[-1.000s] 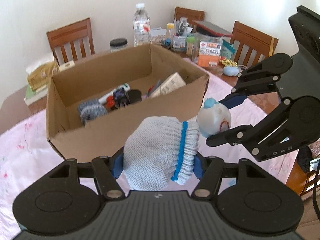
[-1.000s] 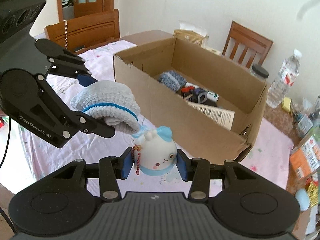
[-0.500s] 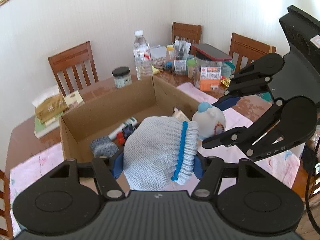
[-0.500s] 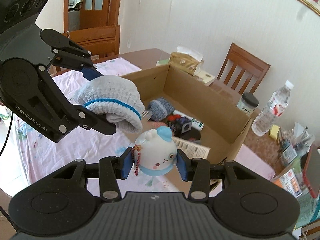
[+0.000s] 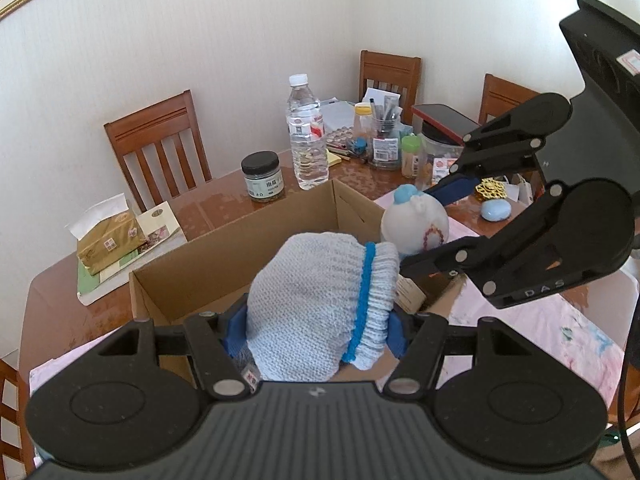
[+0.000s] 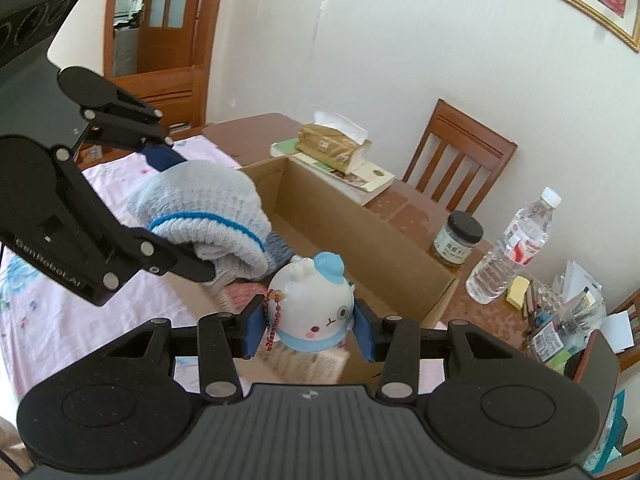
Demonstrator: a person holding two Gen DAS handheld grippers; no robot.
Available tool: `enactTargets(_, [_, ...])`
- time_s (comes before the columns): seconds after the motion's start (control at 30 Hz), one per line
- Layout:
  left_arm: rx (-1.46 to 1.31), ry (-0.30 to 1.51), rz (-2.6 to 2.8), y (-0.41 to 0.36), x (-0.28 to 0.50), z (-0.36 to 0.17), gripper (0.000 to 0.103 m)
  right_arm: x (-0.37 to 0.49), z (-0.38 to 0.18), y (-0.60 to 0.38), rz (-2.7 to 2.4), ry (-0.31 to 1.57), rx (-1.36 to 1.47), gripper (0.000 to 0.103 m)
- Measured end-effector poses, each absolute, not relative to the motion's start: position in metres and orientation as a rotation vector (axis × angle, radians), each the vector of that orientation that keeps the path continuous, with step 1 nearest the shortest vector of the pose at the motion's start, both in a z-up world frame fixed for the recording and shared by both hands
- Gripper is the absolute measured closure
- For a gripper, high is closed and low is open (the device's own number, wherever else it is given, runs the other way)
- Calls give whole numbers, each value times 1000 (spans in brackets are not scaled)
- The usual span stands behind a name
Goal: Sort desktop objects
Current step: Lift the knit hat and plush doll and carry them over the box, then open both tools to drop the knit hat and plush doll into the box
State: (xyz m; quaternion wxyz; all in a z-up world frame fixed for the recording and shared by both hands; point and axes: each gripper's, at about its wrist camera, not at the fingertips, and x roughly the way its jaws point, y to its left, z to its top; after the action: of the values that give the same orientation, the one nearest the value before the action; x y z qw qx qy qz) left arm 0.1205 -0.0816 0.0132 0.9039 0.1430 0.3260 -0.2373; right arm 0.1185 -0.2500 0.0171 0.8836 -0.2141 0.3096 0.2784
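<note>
Knitted: one glove (image 5: 320,300), one toy (image 6: 310,312), one box (image 5: 240,256).

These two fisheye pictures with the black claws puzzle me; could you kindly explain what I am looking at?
No robot is here: a person holds a black two-finger gripper in each hand, and a camera on each looks forward along its fingers. One picture comes from the left gripper, the other from the right gripper; each also shows the other from the side. The left is clamped on a pale blue knitted cloth bundle with a bright blue stripe. The right is clamped on a white rounded toy with a blue cap. Both are above an open brown cardboard box on a wooden table, partly covered by a pink cloth. Beyond it stand a clear plastic water bottle and a black-lidded jar.
</note>
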Motion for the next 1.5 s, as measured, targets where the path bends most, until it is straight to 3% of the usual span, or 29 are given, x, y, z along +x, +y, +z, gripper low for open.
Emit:
enactTargets(0.67, [271, 718, -487, -97, 187, -3, 38, 191, -4, -262, 527, 722, -426, 52])
enactTargets(0.73, [281, 719, -481, -99, 190, -5, 36, 196, -6, -262, 524, 726, -427, 52])
enactTargets(0.83, [290, 729, -473, -101, 193, -9, 26, 202, -8, -261, 514, 735, -421, 52])
enactTargets(0.9, [292, 721, -456, -101, 193, -9, 10, 205, -9, -262, 503, 742, -402, 44])
enactTargets(1.0, [297, 717, -462, -99, 191, -8, 10, 207, -10, -263, 475, 738, -384, 22])
enactTargets(1.5, [251, 707, -427, -84, 162, 10, 4, 183, 1, -268, 415, 768, -324, 4])
